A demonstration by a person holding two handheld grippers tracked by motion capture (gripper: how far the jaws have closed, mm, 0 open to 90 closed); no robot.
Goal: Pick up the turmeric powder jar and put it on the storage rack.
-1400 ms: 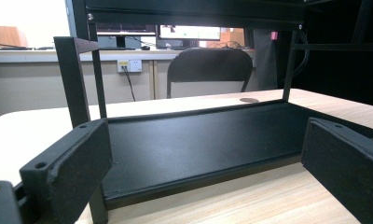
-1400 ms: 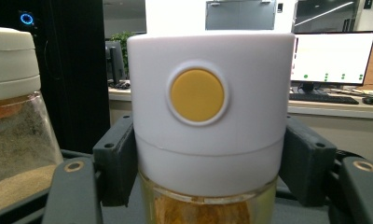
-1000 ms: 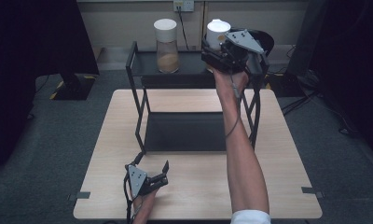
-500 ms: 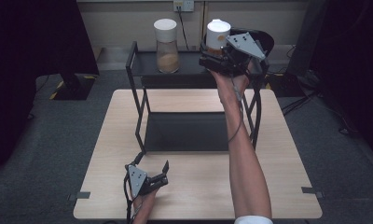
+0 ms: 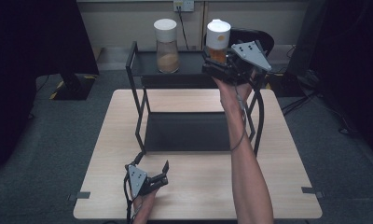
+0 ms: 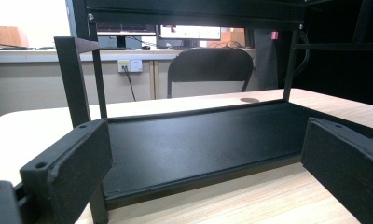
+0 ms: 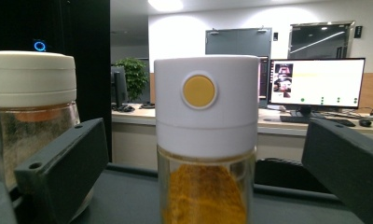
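- Right gripper (image 5: 218, 65) was up at the rack's (image 5: 134, 88) top shelf, jaws just opened wide, not gripping.
- Orange jar (image 7: 205, 140) stood between them, untouched.
- Left gripper (image 5: 160, 175) rested open on the table (image 5: 278, 154).

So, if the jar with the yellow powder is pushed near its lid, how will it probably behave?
The jar is tall and narrow, so it may tip. Its clear body looks like glass, probably hard, slippery and breakable. It stands high on the shelf, so a fall could be bad.
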